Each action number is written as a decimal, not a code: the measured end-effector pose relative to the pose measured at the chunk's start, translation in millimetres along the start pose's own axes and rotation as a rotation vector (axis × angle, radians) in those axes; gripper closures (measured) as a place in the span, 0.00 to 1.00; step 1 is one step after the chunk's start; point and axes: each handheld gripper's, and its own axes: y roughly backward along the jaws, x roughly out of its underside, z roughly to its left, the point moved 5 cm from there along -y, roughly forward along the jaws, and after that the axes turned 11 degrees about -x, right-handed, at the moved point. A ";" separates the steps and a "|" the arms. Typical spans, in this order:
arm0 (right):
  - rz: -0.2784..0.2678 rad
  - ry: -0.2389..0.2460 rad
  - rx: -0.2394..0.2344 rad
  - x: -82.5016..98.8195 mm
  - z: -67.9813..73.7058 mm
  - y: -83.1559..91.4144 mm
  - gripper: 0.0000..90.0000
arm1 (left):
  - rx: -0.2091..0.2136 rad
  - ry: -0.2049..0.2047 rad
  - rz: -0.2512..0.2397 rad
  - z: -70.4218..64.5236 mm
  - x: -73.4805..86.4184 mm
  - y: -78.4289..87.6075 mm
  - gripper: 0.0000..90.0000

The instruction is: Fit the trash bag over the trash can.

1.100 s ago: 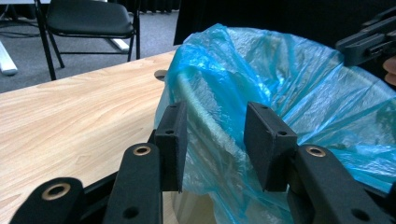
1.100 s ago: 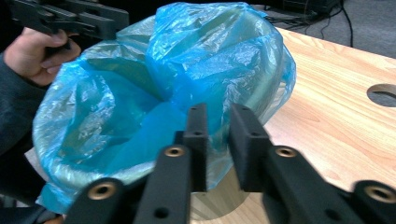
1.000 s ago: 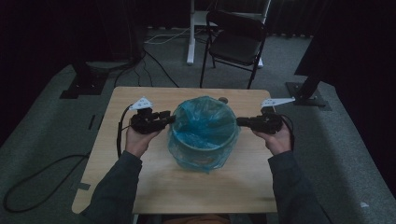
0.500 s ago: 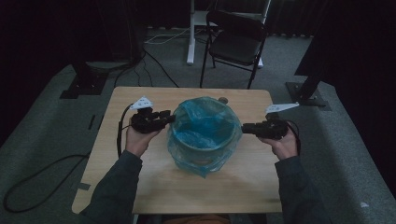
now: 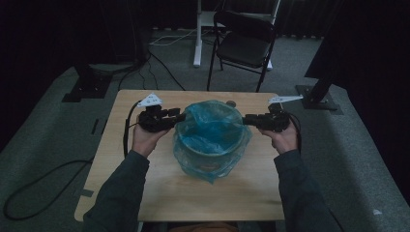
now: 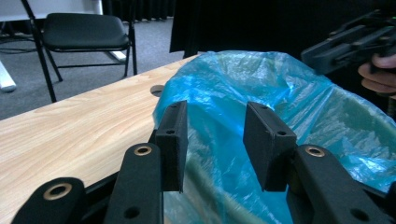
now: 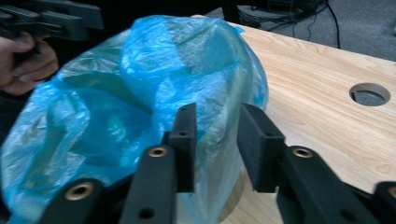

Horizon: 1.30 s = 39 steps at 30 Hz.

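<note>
At table centre stands one round bin (image 5: 209,152) lined with one blue plastic bag (image 5: 212,126), whose film drapes over the rim and down the outer wall. One wooden table (image 5: 159,193) carries it, and one round cable hole (image 5: 231,103) sits in the tabletop at the bin's 12 o'clock, near the far edge. Two grippers are present, each held in one hand. At the bin's 9 o'clock, the left gripper (image 5: 178,117) points toward the rim, its tips at the bag edge; in the left gripper view its jaws stand parted by a moderate gap with bag film (image 6: 280,107) showing between them, and nothing is clamped. At the bin's 3 o'clock, the right gripper (image 5: 245,119) points inward at the opposite rim; in the right gripper view its jaws are likewise apart, with bag film (image 7: 154,84) and the bin wall behind the gap, and no grip is taken. One black chair (image 5: 244,41) stands on the floor beyond the table at 12 o'clock.
</note>
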 end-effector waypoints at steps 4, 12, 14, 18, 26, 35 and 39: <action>0.006 -0.008 0.018 -0.2 -2.5 1.3 0.93 | 0.017 -0.023 0.014 -3.4 -3.0 -3.4 0.66; 0.037 -0.007 0.052 2.7 -3.6 1.6 1.00 | 0.036 -0.066 0.020 -11.2 -14.3 -9.7 0.66; 0.039 -0.005 0.055 2.6 -3.6 1.3 1.00 | 0.035 -0.075 0.014 -12.6 -18.1 -10.7 0.66; 0.041 -0.011 0.057 3.5 -4.8 0.5 1.00 | 0.044 -0.100 0.020 -16.1 -25.3 -13.4 0.66; 0.021 -0.004 0.045 5.1 -2.2 4.2 0.81 | 0.063 -0.126 0.007 -21.6 -41.2 -15.4 0.66; 0.021 0.000 0.025 7.5 0.4 5.1 0.74 | 0.084 -0.209 0.074 -33.7 -52.8 -29.5 0.66; 0.026 0.004 0.020 9.8 1.0 5.7 0.73 | 0.093 -0.228 0.099 -40.7 -53.5 -38.9 0.66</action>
